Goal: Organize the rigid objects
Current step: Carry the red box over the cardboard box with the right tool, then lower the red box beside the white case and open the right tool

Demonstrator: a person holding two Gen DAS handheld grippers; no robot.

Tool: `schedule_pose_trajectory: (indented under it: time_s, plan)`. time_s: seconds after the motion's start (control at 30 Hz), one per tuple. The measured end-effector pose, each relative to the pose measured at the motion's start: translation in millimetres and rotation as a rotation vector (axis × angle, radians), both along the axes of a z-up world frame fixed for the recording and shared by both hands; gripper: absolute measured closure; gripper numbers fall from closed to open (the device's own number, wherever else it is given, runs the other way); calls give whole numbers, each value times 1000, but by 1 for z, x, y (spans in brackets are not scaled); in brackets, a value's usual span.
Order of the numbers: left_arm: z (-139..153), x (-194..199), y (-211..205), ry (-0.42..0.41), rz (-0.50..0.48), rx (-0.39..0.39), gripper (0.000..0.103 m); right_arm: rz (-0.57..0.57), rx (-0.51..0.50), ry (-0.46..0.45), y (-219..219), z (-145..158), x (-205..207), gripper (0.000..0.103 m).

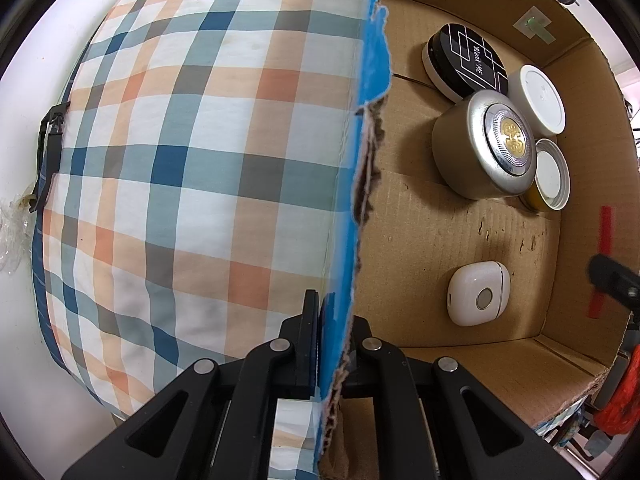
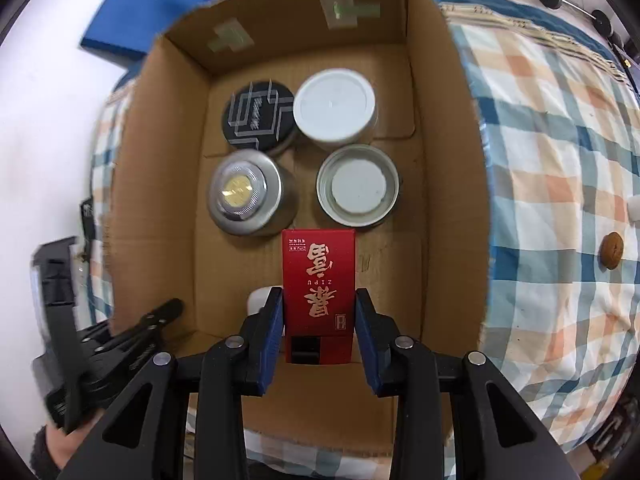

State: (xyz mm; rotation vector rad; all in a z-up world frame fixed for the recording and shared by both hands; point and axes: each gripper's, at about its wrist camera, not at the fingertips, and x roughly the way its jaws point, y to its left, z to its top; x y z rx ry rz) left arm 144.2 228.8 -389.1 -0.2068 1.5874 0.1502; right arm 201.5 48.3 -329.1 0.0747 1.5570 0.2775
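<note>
My right gripper [image 2: 318,320] is shut on a red box [image 2: 319,280] with gold characters and holds it over the open cardboard box [image 2: 168,184]. Inside stand a black round tin [image 2: 260,118], a white-lidded jar [image 2: 334,106], a silver tin with a gold emblem [image 2: 250,198] and a metal-lidded jar [image 2: 357,191]. A white case [image 1: 478,298] lies on the box floor, mostly hidden under the red box in the right wrist view. My left gripper [image 1: 334,344] is shut on the box's torn, blue-taped wall [image 1: 366,152]; the same tins [image 1: 486,148] show there.
The box sits on a checked cushion [image 1: 200,160]. A brown round object [image 2: 611,255] and a small white thing [image 2: 634,208] lie on the cushion to the right. A blue pad [image 2: 136,20] lies behind the box. Dumbbells [image 2: 576,4] stand far back.
</note>
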Motion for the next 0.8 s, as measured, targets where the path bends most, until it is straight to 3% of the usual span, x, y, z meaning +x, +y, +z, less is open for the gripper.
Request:
schedule_pose_trajectory:
  time_s: [0.2,0.23,0.27,0.3,0.33,0.37,0.43,0.8]
  plan:
    - [0,0,0,0,1,-1,99,25,-103,46,9,-24,2,65]
    - [0,0,1,0,1,-3,99,18,-105,51,8,-26,3,61]
    - [0,0,1,0,2,-4,99,5,-99,59,7,-27,3,50]
    - [0,0,1,1,3,-5,99,-1,-83,60,6,-26,3,48]
    - [0,-1,-1,2,1,-3,99,-4,-75,62,6,-25,3,37]
    - [0,0,0,2,0,-2,99,-6,-75,61,7,-23,3,19]
    - [0,0,0,3,1,-1,99,-7,-88,30,9,-15,2,1]
    - [0,0,-1,3,2,1,99,-39,-114,-88,1,29,-4,0]
